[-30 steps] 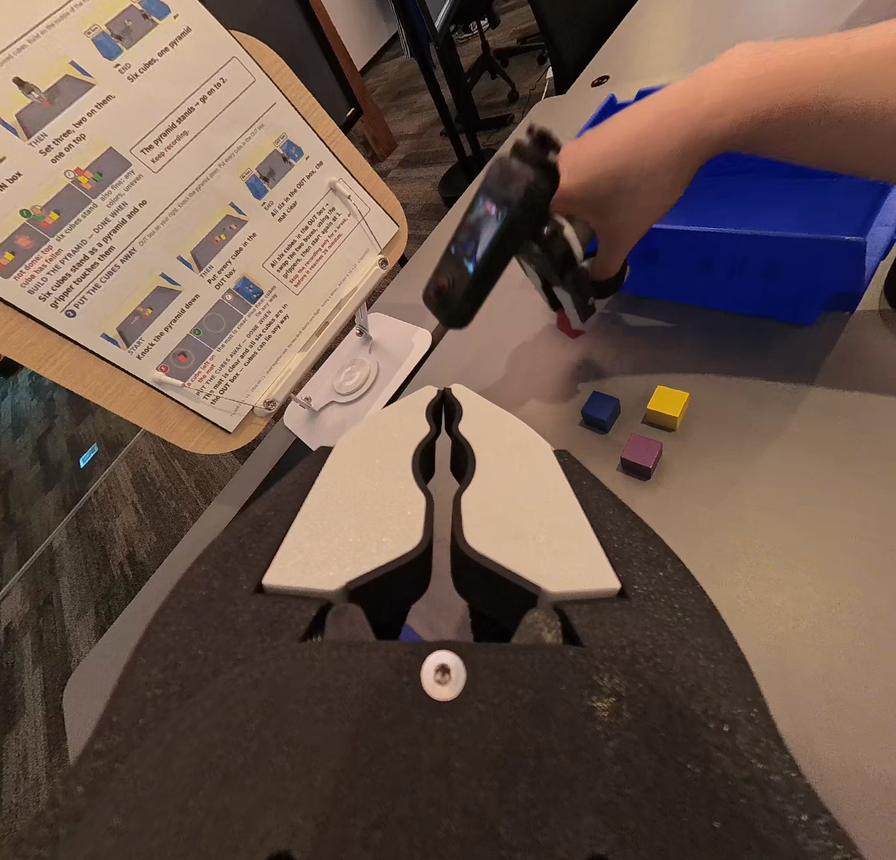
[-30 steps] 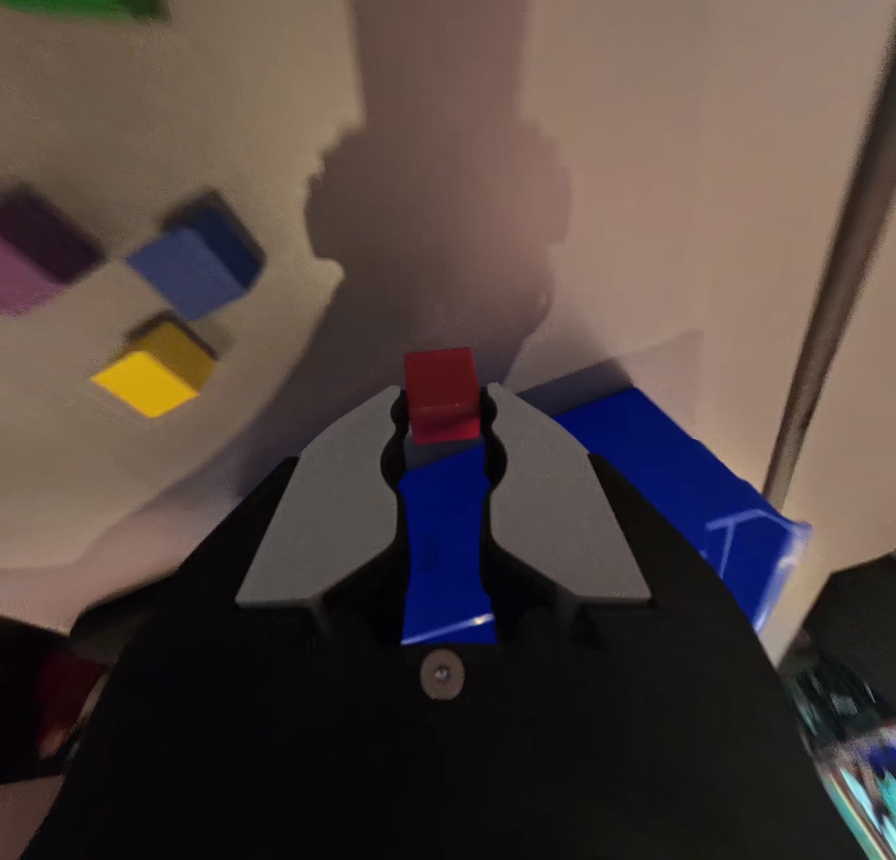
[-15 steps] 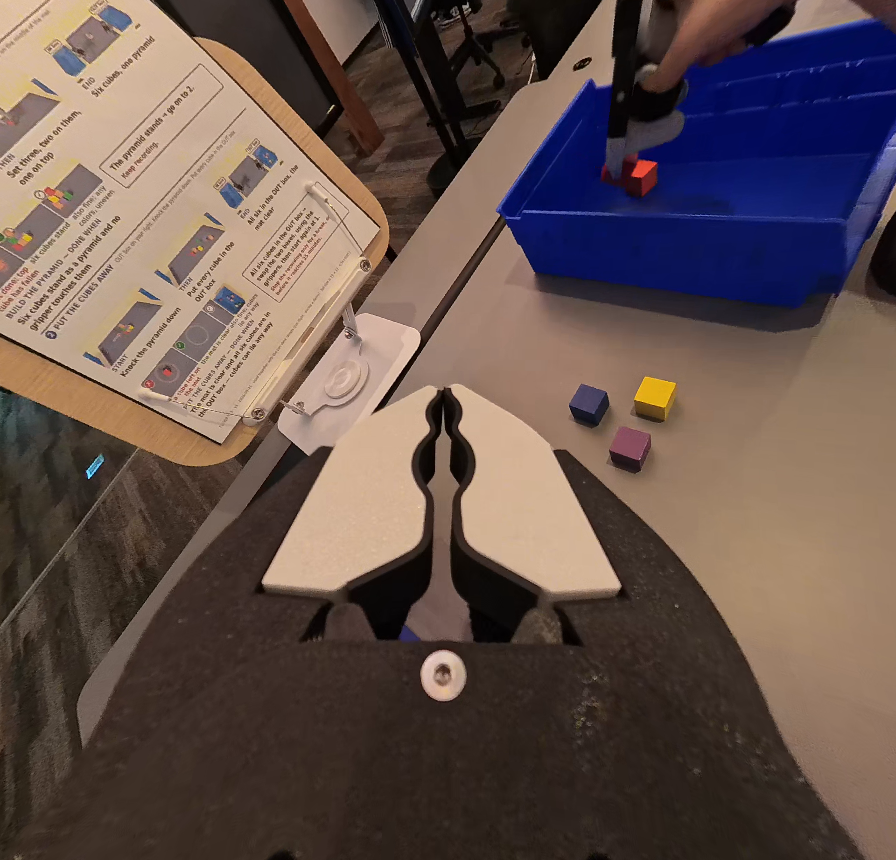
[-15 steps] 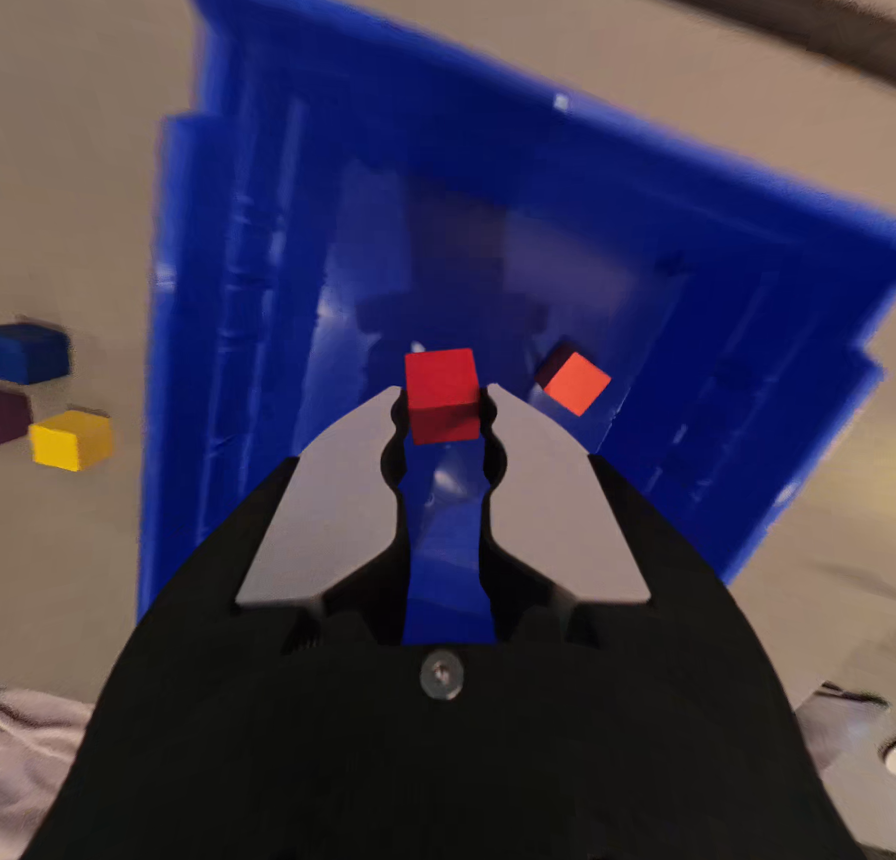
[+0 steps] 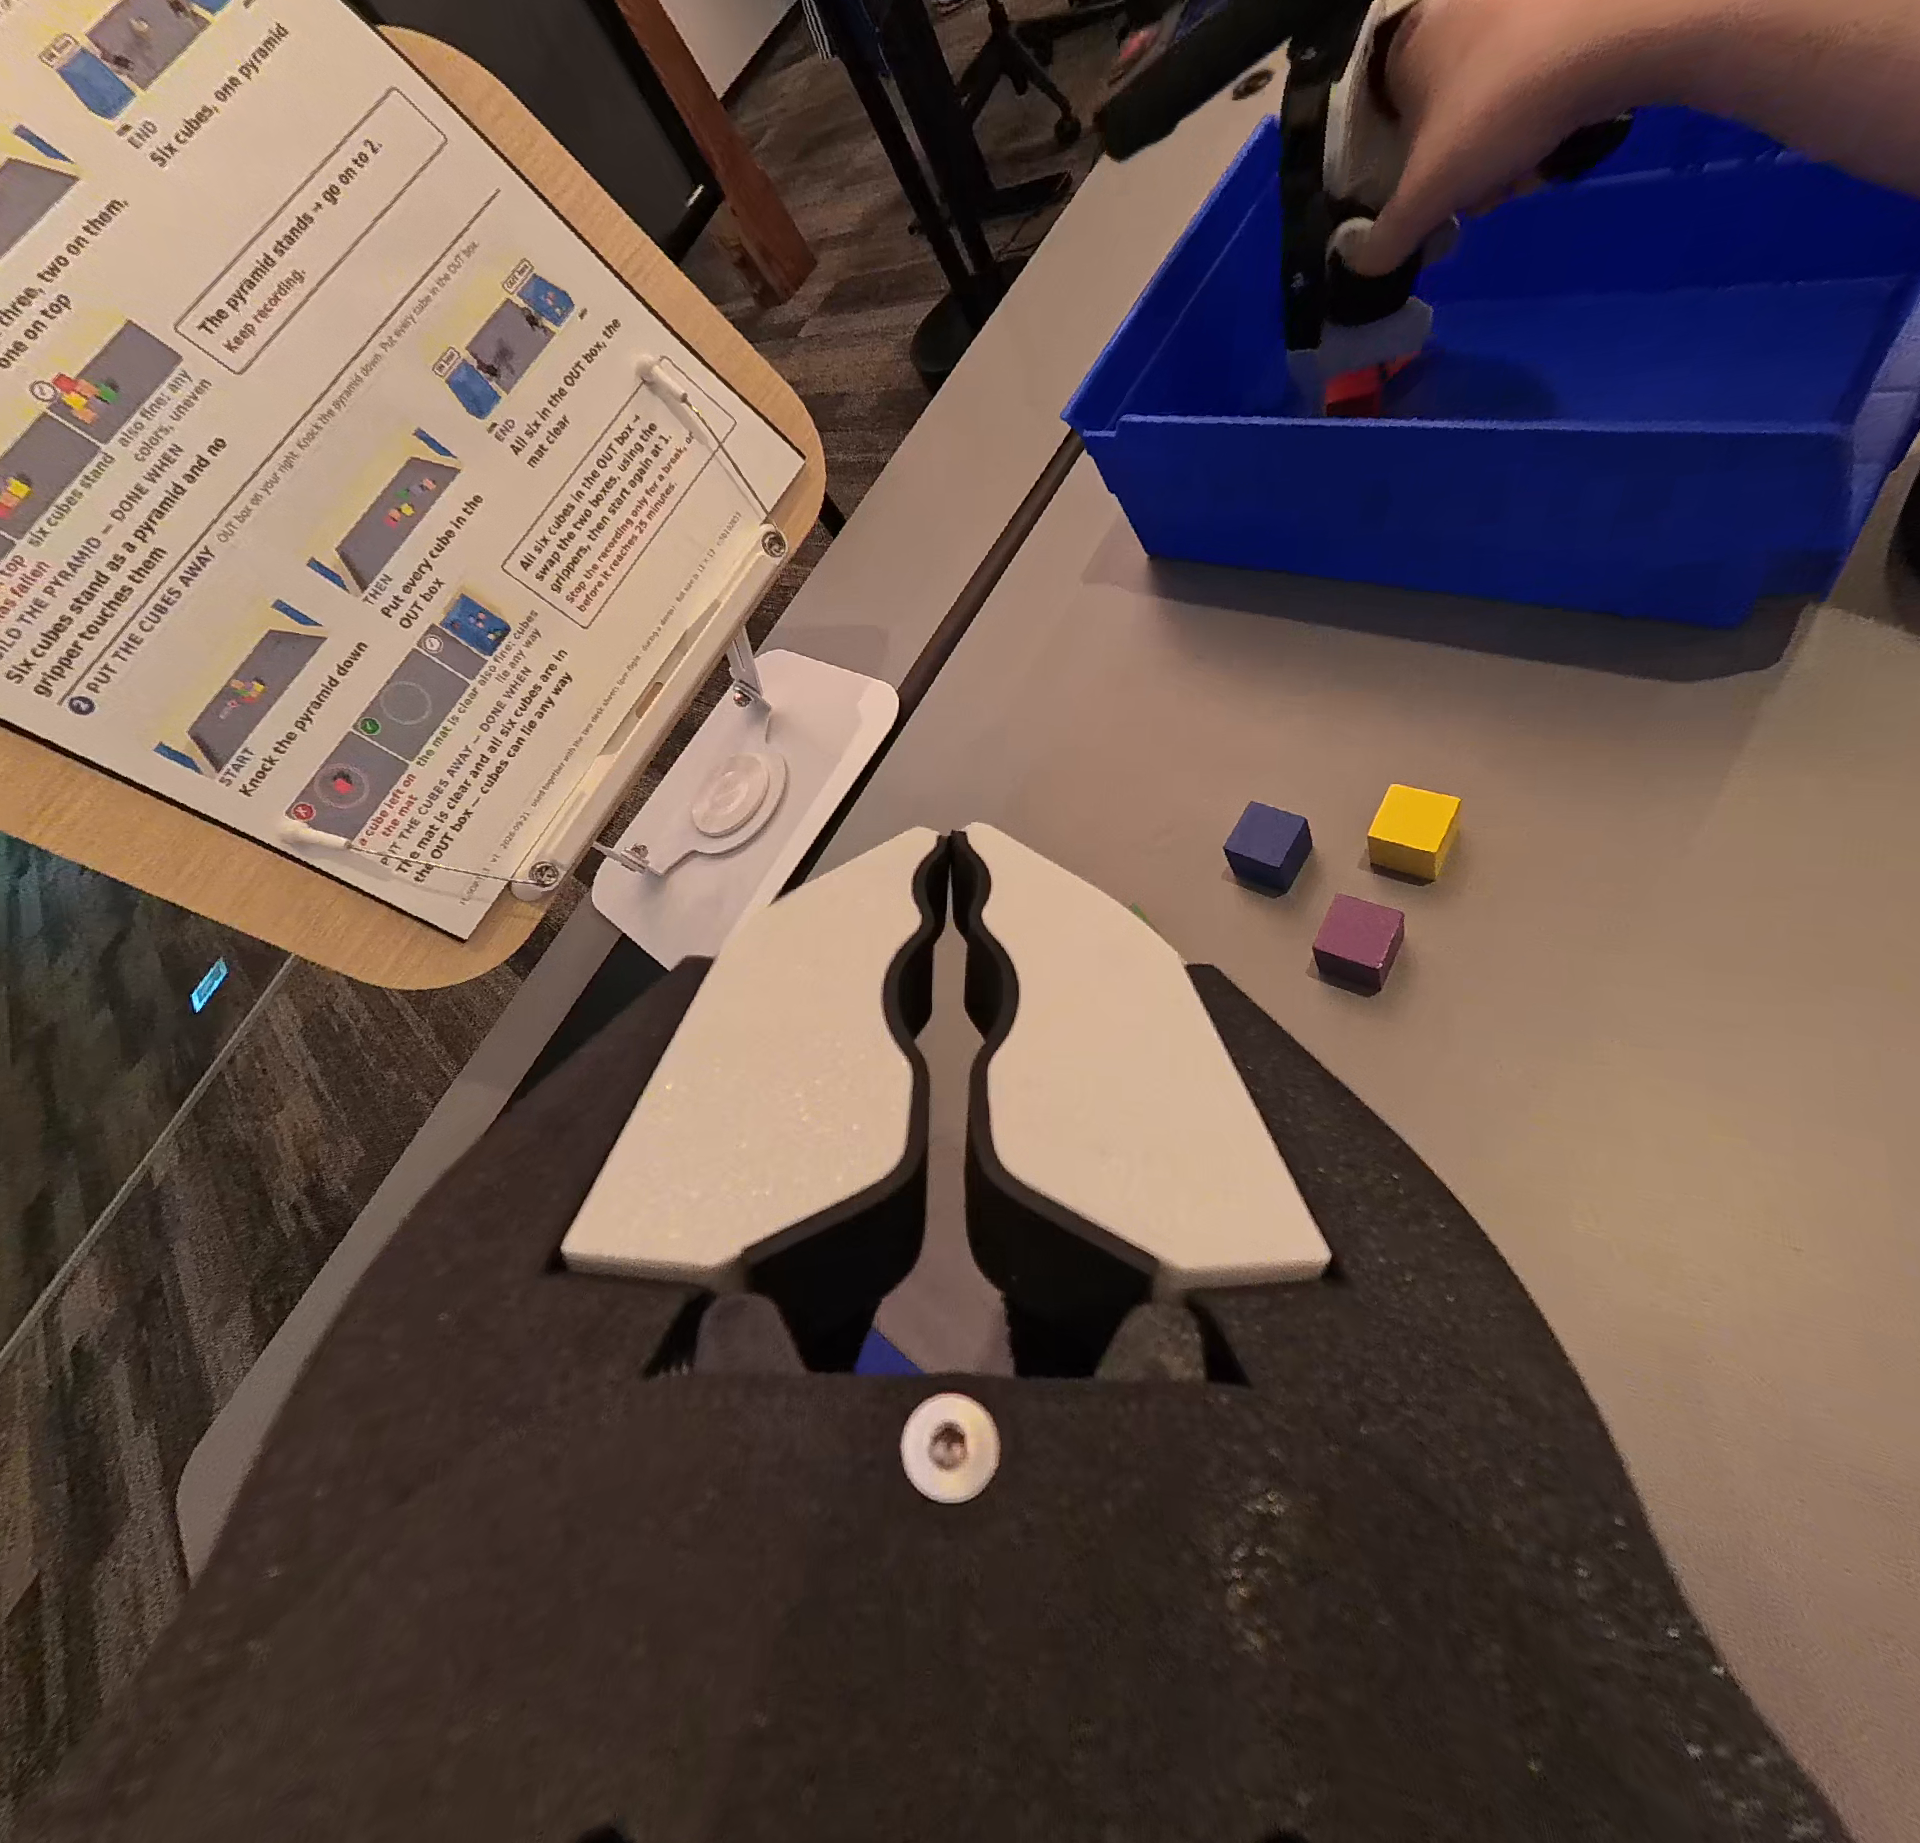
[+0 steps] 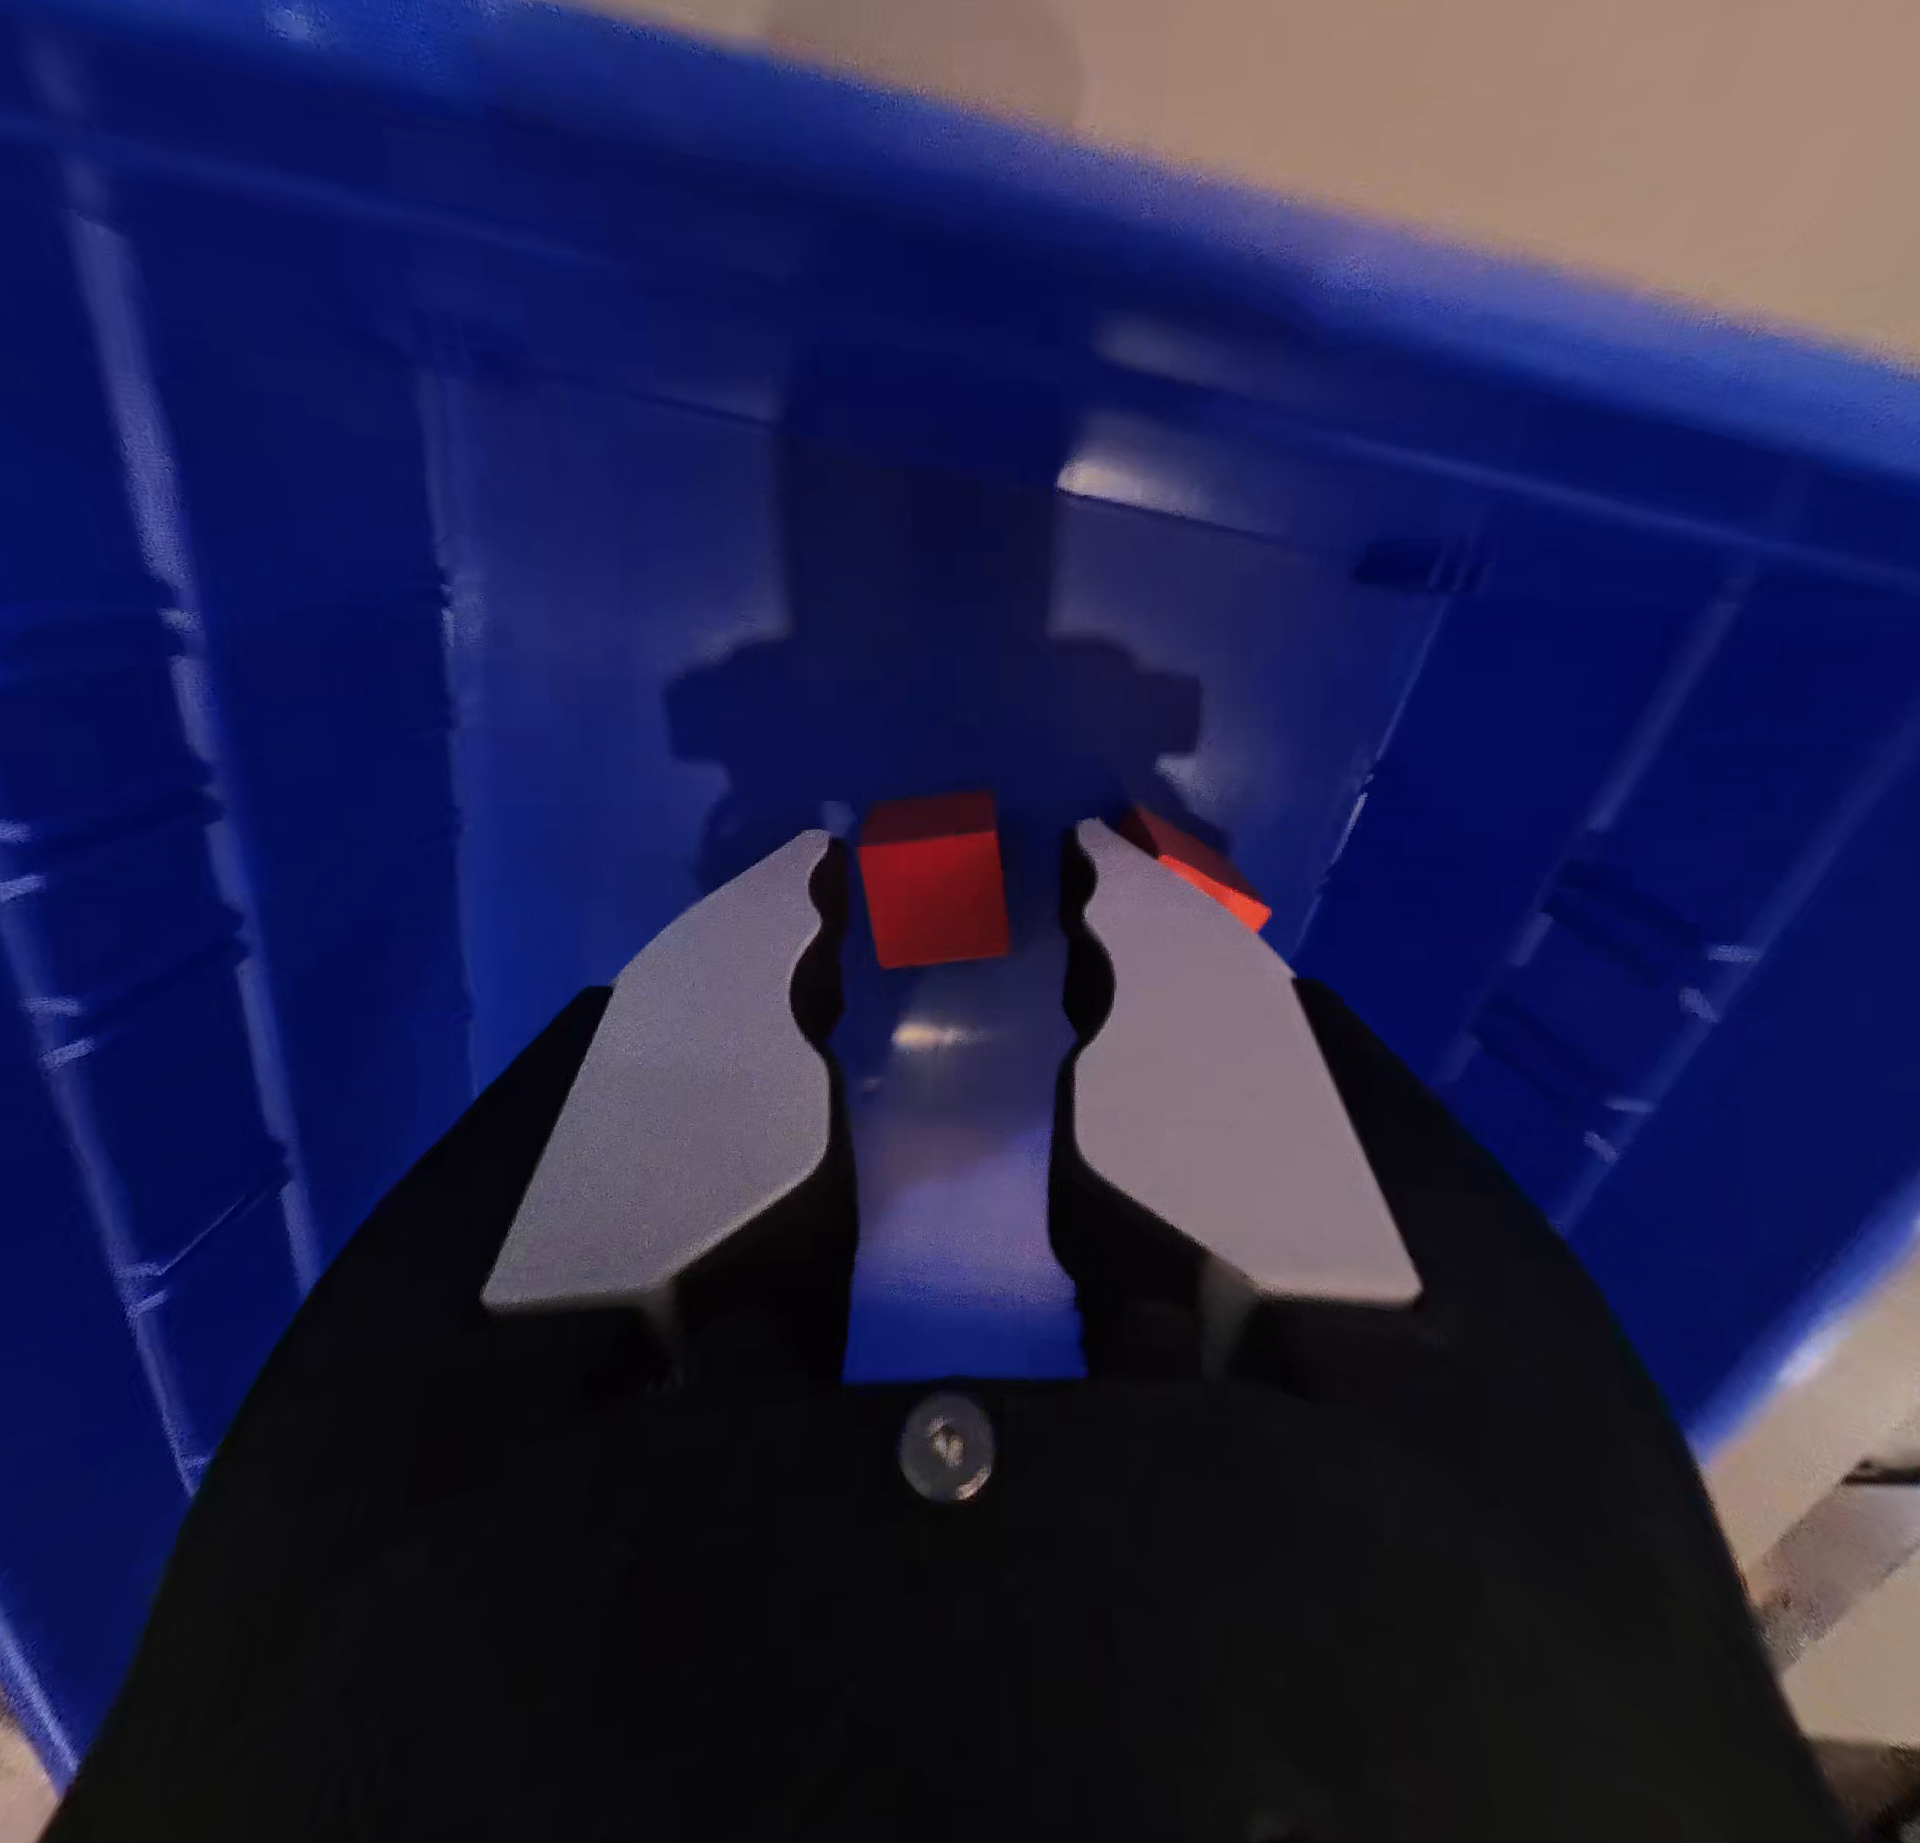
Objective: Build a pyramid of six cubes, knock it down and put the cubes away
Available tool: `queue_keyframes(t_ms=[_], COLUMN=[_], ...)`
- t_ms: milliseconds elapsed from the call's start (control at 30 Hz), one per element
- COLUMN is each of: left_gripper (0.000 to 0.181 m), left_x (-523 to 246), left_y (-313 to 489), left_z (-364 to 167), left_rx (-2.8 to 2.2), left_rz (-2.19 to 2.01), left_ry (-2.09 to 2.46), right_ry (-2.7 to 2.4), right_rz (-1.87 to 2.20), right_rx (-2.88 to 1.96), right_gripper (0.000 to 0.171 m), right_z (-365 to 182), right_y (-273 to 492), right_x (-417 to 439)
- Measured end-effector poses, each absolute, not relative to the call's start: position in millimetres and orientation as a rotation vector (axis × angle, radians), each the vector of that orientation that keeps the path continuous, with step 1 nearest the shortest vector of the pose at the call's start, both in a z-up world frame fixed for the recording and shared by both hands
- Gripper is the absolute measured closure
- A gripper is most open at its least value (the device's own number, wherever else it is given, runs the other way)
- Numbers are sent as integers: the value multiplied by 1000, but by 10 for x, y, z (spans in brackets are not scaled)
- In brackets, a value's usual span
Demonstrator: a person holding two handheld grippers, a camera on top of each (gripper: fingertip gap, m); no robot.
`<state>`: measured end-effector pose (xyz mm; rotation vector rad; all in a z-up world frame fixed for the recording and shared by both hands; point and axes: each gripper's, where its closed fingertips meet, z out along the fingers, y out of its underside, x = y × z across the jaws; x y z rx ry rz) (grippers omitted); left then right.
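The left gripper (image 5: 951, 848) idled, fingers pressed together on nothing, while blue (image 5: 1267, 846), purple (image 5: 1358, 941) and yellow (image 5: 1413, 830) cubes waited on the table (image 5: 1558, 1222). In the blue bin (image 6: 312, 443), the right gripper (image 6: 948, 843) stood parted around a red cube (image 6: 932, 881), an orange-red one (image 6: 1205, 874) beside; judging so, putting away seemed under halfway.

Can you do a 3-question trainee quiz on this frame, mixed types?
1. True or false: the right gripper is clamped on the red cube.
2. Which cubes lie on the table? A) blue, yellow, purple B) red, orange, green C) none
3. Fill in: the left gripper's fingers are ____.

Key
1. False: its fingers stand apart, with the red cube loose between them in the blue bin, beside an orange cube.
2. A: blue cube, yellow cube, purple cube.
3. Shut, holding nothing.
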<state>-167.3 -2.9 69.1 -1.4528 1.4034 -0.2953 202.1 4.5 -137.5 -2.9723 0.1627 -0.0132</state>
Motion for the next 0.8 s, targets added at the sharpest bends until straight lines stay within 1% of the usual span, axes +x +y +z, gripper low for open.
queue_keyframes(t_ms=[67,133,233,300,367,433,500,567,733,800], left_gripper=[181,181,181,181,181,181,181,181,181,181], left_x=[-1673,-1671,-1659,-1644,-1630,-1616,-1602,-1595,-1599,-1601], left_y=[-30,-26,-9,-3,-9,-30,-58,-83,-74,-70], left_z=[705,700,676,651,622,601,595,594,598,591], left_rx=[-1450,-1452,-1459,-1466,-1468,-1464,-1454,-1447,-1448,-1450], left_rz=[-299,-299,-292,-290,-280,-272,-267,-268,-277,-273], left_ry=[1398,1399,1402,1407,1418,1432,1445,1454,1454,1458], right_ry=[103,-35,-396,-613,-745,-973,-1311,-1523,-1577,-1577], right_rz=[-84,-115,105,224,240,219,114,-13,64,35], right_rx=[-2848,-2674,-2460,-2415,-2442,-2454,-2371,-2315,-2360,-2387], right_gripper=[128,121,124,125,125,126,129,132,134,138], right_z=[-1118,-713,-222,-143,-272,-540,-838,-1094,-1367,-1432], right_y=[165,306,345,232,153,70,-19,-53,-46,-14], right_x=[2004,1792,878,286,-113,-430,-602,-628,-744,-697])
